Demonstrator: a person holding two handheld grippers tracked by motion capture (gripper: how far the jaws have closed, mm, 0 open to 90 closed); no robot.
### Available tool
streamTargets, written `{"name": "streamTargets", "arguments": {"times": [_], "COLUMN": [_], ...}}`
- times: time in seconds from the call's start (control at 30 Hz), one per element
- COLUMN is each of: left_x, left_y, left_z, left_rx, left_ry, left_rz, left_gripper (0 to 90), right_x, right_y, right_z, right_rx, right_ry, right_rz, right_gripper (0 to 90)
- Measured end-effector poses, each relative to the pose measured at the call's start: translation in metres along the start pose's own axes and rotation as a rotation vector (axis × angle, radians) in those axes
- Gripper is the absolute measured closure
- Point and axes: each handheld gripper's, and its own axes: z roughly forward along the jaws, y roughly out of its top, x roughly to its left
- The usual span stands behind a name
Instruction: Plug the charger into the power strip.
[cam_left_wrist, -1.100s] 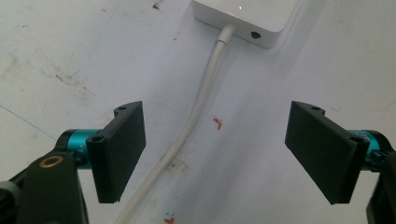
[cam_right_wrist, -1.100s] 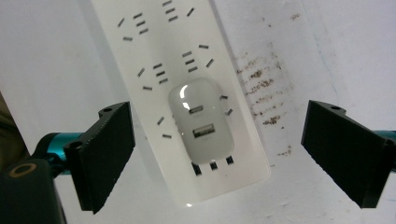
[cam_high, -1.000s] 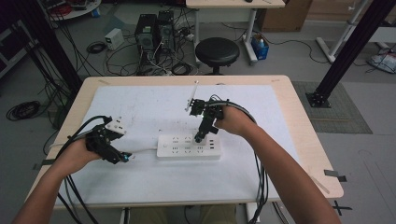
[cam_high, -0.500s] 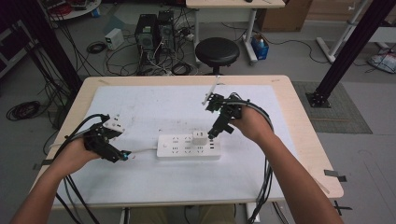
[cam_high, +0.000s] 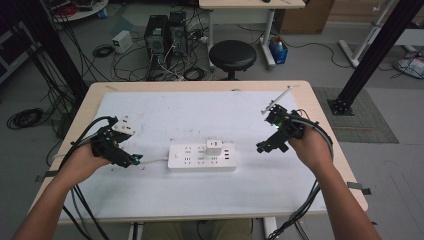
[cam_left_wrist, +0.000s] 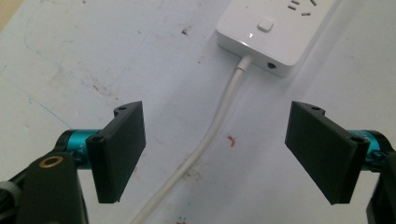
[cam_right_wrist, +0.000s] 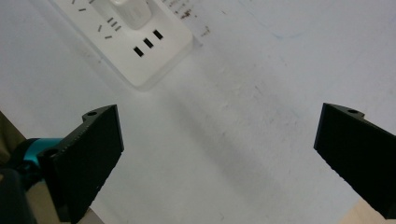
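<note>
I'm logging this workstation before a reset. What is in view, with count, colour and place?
power strip: one, white, middle of the table
charger plug: one, white, plugged into the strip's top
strip cable: one, white, runs from the strip's end between the left tongs' open jaws
table: one, wooden edge, white sheet on top
stool: one, black, beyond the table
computer towers: two, black, on the floor behind
left tongs: black, left of the strip, open
right tongs: black, right of the strip, open, nothing between

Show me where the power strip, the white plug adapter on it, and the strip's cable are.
power strip (cam_high: 187, 158): high view, on its bare top face left of the adapter.
white plug adapter (cam_high: 215, 148): high view, on its top.
cable (cam_left_wrist: 219, 122): left gripper view, mid-length, between the open claw's pads.
</note>
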Motion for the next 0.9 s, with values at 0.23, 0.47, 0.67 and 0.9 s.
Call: {"name": "streamTargets", "arguments": {"times": [0.23, 0.47, 0.67, 0.9], "left_x": [0.006, 0.007, 0.008, 0.007], "left_y": [0.0, -0.003, -0.006, -0.009], "left_z": [0.002, 0.002, 0.003, 0.007], "left_rx": [-0.034, -0.028, -0.026, -0.032], "left_ry": [0.006, 0.014, 0.017, 0.01], "left_rz": [-0.028, -0.031, -0.039, -0.046], "left_gripper": [20.3, 20.3, 20.3, 20.3], "right_x": [-0.009, -0.013, -0.013, -0.012], "right_y": [-0.025, -0.034, -0.034, -0.038], "right_z": [-0.004, 0.003, 0.008, 0.011], "right_rx": [-0.028, -0.041, -0.034, -0.039], "right_ry": [-0.016, -0.02, -0.017, -0.001], "right_rz": [0.02, 0.04, 0.035, 0.039], "right_gripper": [0.7, 0.7, 0.7, 0.7]}}
